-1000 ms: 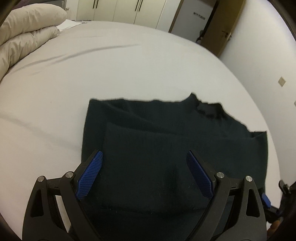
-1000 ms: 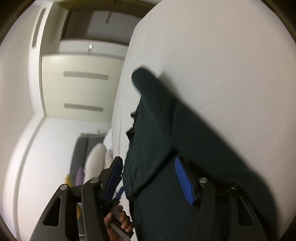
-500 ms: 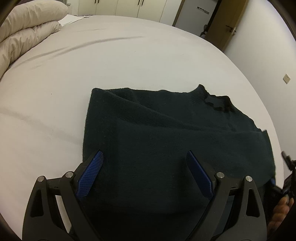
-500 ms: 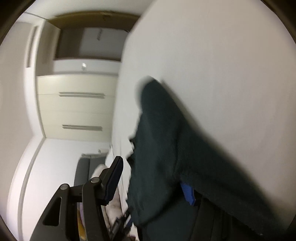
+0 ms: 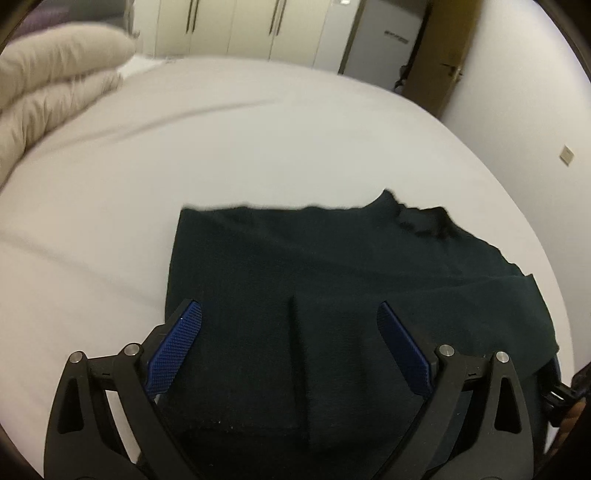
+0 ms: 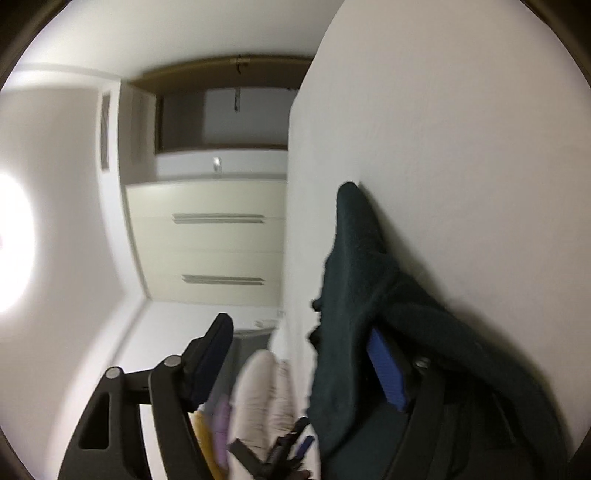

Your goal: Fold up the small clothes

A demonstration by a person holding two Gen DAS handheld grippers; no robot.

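Observation:
A dark green garment [image 5: 332, 280] lies folded flat on the white bed [image 5: 240, 140], with a lengthwise crease down its near part. My left gripper [image 5: 288, 308] hovers over its near edge, open, fingers straddling the cloth without pinching it. In the right wrist view, which is rolled on its side, the garment's end [image 6: 354, 266] rises in a hump and drapes over one blue pad [image 6: 386, 369]. My right gripper [image 6: 299, 326] has its jaws opening; the other finger [image 6: 212, 350] stands apart from the cloth.
A beige folded duvet [image 5: 55, 81] sits at the bed's far left. Cream wardrobe doors [image 5: 258, 29] and a brown door [image 5: 439, 62] stand beyond the bed. The bed's right edge runs close to the garment.
The right gripper's jaws have spread and its left finger has come away from the cloth, while that view swung towards the wardrobe. The garment's right end has settled lower on the bed.

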